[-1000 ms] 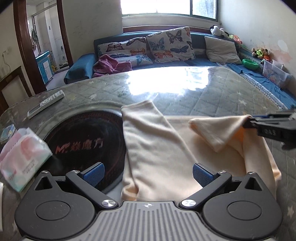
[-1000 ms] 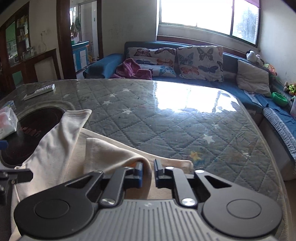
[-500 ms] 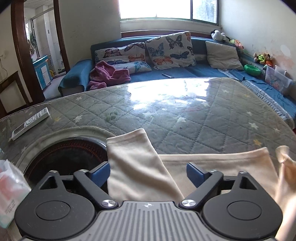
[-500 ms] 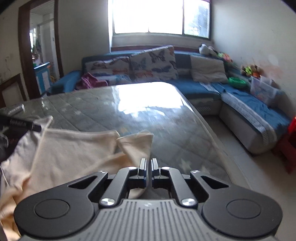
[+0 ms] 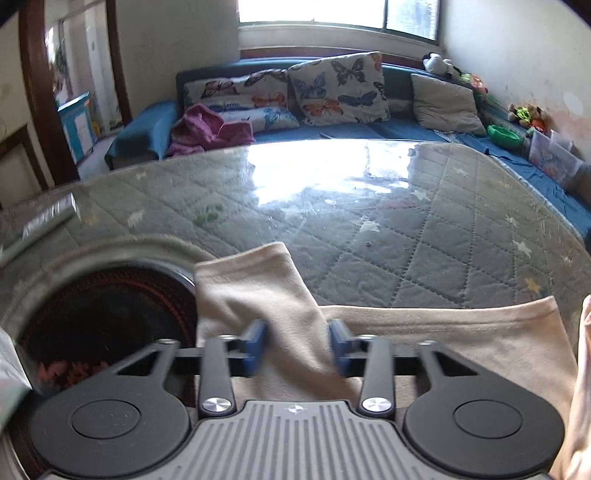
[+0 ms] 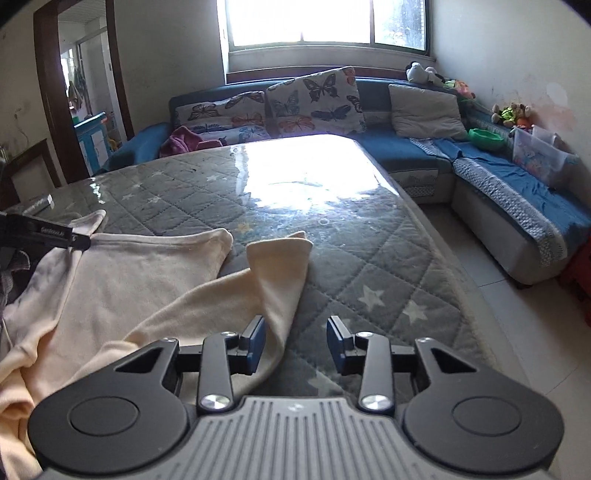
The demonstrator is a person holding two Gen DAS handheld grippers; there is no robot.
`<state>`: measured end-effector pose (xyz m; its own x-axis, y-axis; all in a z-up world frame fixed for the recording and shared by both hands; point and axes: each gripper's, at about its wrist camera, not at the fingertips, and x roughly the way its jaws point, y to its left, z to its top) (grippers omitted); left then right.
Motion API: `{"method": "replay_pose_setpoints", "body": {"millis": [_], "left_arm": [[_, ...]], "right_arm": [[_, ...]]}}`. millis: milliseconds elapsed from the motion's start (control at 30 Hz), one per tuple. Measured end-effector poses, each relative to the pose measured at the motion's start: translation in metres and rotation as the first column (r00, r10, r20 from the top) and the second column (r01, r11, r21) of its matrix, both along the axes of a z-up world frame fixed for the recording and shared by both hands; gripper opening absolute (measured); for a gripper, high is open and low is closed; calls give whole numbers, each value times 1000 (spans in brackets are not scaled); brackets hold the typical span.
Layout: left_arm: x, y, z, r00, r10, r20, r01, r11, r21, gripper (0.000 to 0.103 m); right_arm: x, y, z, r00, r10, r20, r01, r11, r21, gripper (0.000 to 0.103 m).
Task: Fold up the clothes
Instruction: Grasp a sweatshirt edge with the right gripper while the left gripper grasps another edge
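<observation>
Cream-coloured and soft-looking, the shirt (image 6: pixel 122 280) lies spread across the near part of the quilted grey table top (image 6: pixel 288 206), which is stitched in diamonds and dotted with pale stars under a glossy clear cover.

Your left gripper (image 5: pixel 297 345) sits low over the shirt's left sleeve (image 5: pixel 258 284). Its blue pads (image 5: pixel 255 345) stand apart on either side of a raised ridge of sleeve cloth, not yet pressed together on it. That sleeve points away from you, its cuff lying beside a dark round inset (image 5: pixel 107 317) in the table.

Your right gripper (image 6: pixel 297 343) is released, its jaws spread. The other sleeve (image 6: pixel 280 273) lies folded back on itself on the table, its edge running just beside the left pad (image 6: pixel 255 341); you cannot tell whether cloth and pad touch. Bare quilted table shows between the pads.

From the right camera, the tip of your left gripper shows as a black bar at the far left, over the shirt's left sleeve.

Beyond the table runs a blue sofa (image 6: pixel 406 151) with butterfly cushions (image 6: pixel 314 101), a plain grey cushion (image 6: pixel 424 110) and a crumpled purple cloth (image 5: pixel 207 129). A bright window (image 6: pixel 317 22) is above it.
</observation>
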<state>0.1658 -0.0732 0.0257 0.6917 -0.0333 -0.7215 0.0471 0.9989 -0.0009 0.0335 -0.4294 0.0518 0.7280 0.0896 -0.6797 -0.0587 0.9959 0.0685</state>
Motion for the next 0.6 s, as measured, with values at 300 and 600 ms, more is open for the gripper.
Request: {"method": "replay_pose_setpoints", "body": {"millis": [300, 600], "left_arm": [[-27, 29, 21, 996, 49, 73, -48, 999, -22, 9], [-89, 89, 52, 972, 170, 161, -161, 985, -68, 3]], "right_arm": [[16, 13, -15, 1000, 15, 1, -15, 998, -53, 22], [3, 13, -3, 998, -2, 57, 9, 993, -118, 3]]}}
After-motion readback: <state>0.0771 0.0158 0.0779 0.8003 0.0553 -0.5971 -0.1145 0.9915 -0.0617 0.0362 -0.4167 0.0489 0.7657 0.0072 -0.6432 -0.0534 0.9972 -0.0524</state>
